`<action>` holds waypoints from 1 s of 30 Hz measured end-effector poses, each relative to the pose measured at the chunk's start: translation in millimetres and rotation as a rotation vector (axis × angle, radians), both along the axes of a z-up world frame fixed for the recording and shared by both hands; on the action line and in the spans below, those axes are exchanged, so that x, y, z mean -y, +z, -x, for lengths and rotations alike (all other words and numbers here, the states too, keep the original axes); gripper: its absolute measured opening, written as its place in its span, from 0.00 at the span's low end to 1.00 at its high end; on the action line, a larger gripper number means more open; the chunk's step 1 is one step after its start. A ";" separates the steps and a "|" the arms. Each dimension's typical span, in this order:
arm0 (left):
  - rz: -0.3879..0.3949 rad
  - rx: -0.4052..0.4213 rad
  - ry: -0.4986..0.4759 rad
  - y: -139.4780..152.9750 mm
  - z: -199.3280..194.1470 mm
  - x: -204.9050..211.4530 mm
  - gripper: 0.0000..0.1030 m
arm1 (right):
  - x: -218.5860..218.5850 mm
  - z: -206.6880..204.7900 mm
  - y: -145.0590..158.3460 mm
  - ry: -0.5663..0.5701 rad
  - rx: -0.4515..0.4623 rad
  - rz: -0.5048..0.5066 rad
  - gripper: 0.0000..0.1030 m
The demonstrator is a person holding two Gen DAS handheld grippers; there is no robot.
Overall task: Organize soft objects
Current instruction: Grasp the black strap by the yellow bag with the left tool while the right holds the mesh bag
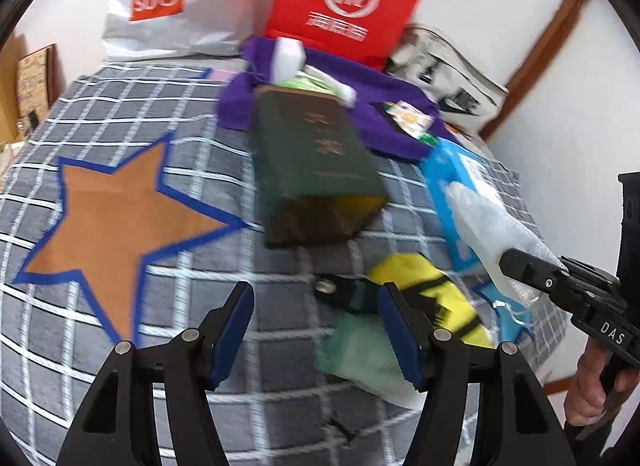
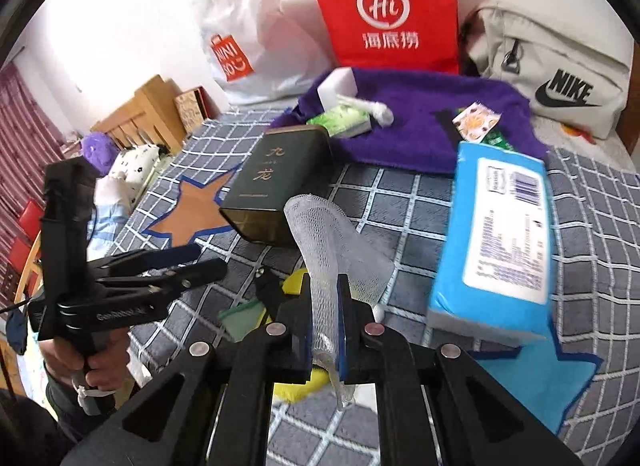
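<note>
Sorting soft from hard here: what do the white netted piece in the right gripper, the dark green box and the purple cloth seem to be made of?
White netted piece: looks like foam mesh, translucent, bending where the right gripper pinches it. Dark green box: probably rigid card or tin, with crisp edges and a smooth sheen. Purple cloth: fuzzy, matte, towel-like pile.
</note>
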State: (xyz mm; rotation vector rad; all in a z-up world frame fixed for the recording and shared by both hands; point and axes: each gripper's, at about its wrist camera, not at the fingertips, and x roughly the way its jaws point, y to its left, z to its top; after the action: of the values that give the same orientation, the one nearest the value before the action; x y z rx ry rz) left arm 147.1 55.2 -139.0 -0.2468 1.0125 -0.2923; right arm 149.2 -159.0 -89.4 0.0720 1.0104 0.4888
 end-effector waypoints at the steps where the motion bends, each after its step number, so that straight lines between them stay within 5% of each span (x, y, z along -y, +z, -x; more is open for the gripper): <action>1: 0.005 -0.002 -0.012 -0.1 0.9 4.9 0.61 | 3.4 4.3 0.7 0.001 0.004 0.000 0.08; 16: 0.128 -0.111 0.049 -19.1 -5.5 35.4 0.58 | 73.1 53.2 -25.5 -0.008 -0.009 0.021 0.08; 30: 0.083 -0.161 0.075 -23.8 -15.0 43.0 0.46 | 90.2 42.1 -46.7 -0.033 -0.049 0.019 0.08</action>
State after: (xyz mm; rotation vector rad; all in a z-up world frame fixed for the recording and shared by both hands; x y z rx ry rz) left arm 162.1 12.2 -162.8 -0.3880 1.1480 -0.2492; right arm 107.1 -249.2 -136.2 0.0844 1.0598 0.4489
